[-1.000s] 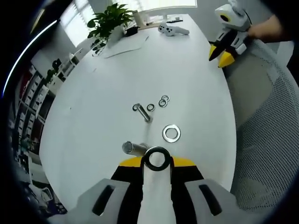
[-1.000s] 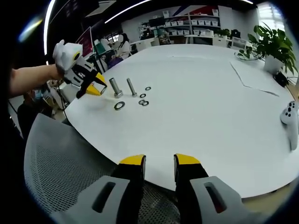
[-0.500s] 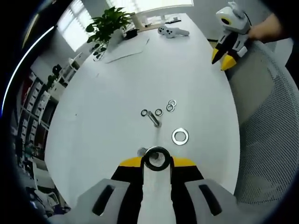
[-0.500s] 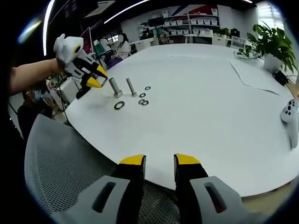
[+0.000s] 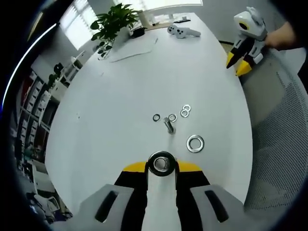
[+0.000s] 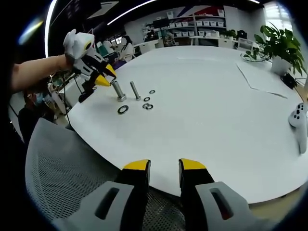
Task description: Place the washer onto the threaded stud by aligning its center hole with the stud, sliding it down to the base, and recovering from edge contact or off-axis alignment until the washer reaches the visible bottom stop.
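My left gripper [image 5: 161, 168] is shut on a dark washer [image 5: 161, 155], held flat between its yellow tips. A grey end shows inside the washer's hole, seemingly the top of the large threaded stud. In the right gripper view a hand holds the left gripper [image 6: 107, 77] just above that upright stud [image 6: 117, 91] near the table's edge. A thinner stud [image 5: 168, 126] stands beside it, also seen as the thinner stud [image 6: 135, 90]. My right gripper [image 6: 163, 166] is open with nothing between its jaws, over a mesh chair back, far from the studs. The right gripper [image 5: 243, 57] also shows at the table's far side.
A large loose washer [image 5: 195, 143] and several small washers [image 5: 185, 111] lie around the studs on the white table [image 5: 120, 86]. A potted plant [image 5: 113, 21], a paper sheet [image 5: 130, 48] and a white controller [image 5: 183, 31] sit far off. A mesh chair [image 6: 67, 163] lines the table's edge.
My left gripper has moved with the washer from beside the large stud to over its top; the stud's shaft has slid under the washer in the left gripper view. My right gripper has stayed still.
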A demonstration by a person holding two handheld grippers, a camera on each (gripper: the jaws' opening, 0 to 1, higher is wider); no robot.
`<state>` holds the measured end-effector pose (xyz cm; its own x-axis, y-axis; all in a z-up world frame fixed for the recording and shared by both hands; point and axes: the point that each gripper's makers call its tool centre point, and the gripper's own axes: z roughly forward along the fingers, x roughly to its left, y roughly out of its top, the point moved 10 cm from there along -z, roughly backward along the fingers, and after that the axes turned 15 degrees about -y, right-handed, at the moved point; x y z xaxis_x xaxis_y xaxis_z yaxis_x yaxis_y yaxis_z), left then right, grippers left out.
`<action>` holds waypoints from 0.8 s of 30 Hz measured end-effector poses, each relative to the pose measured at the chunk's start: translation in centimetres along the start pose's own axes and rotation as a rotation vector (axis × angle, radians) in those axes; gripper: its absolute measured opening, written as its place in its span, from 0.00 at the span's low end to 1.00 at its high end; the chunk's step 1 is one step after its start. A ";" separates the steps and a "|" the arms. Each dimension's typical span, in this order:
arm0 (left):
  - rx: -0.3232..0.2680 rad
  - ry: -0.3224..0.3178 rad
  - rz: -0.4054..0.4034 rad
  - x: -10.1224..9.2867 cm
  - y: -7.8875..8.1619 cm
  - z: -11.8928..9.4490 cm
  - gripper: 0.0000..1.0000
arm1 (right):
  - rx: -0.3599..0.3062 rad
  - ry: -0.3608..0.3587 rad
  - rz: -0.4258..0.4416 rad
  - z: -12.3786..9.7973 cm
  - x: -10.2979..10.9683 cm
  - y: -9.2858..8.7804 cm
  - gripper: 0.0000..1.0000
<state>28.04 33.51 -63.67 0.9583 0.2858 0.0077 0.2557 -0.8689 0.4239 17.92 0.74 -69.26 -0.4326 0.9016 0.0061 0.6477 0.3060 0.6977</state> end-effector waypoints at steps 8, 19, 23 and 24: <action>0.036 -0.024 0.010 0.5 -0.2 0.4 0.19 | -0.004 -0.003 0.004 0.0 0.0 0.0 0.26; 0.069 -0.075 0.023 1.0 -0.1 1.2 0.19 | -0.003 -0.008 0.007 0.0 0.0 0.0 0.26; 0.077 -0.092 0.012 1.2 -0.3 1.6 0.19 | -0.003 -0.010 0.007 0.0 0.0 0.0 0.26; 0.081 -0.092 0.017 1.3 -0.3 1.7 0.19 | -0.003 -0.010 0.007 0.0 0.0 0.0 0.26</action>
<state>29.41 33.41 -65.35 0.9693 0.2356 -0.0708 0.2453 -0.9042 0.3495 17.93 0.69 -69.22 -0.4219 0.9066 0.0036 0.6489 0.2992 0.6996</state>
